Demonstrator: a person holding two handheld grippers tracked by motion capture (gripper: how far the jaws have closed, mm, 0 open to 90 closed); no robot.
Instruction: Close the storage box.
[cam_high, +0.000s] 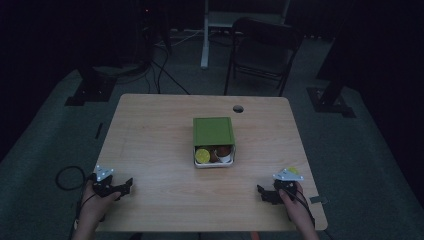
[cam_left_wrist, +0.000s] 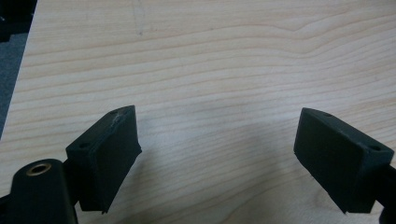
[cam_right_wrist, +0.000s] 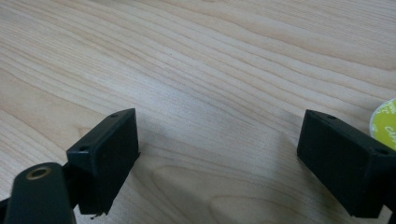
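2 cups (cam_high: 214, 153) in half-lidded green box (cam_high: 213, 131), left gripper (cam_high: 125, 186) wide, right gripper (cam_high: 261, 192) wide

A dim room is showing in the high view, with the edges of the frame fading into near blackness. A light wooden table (cam_high: 165, 130) is sitting at the centre, a round cable hole (cam_high: 238, 108) lying near its far edge. Grey-green carpet (cam_high: 45, 145) is covering the floor around it. A dark folding chair (cam_high: 262, 47) is standing at upper centre-right, beside a pale upright post (cam_high: 205, 35). Black stand bases (cam_high: 91, 90) are resting at upper left and right, and cables (cam_high: 162, 70) are trailing across the floor behind the table.
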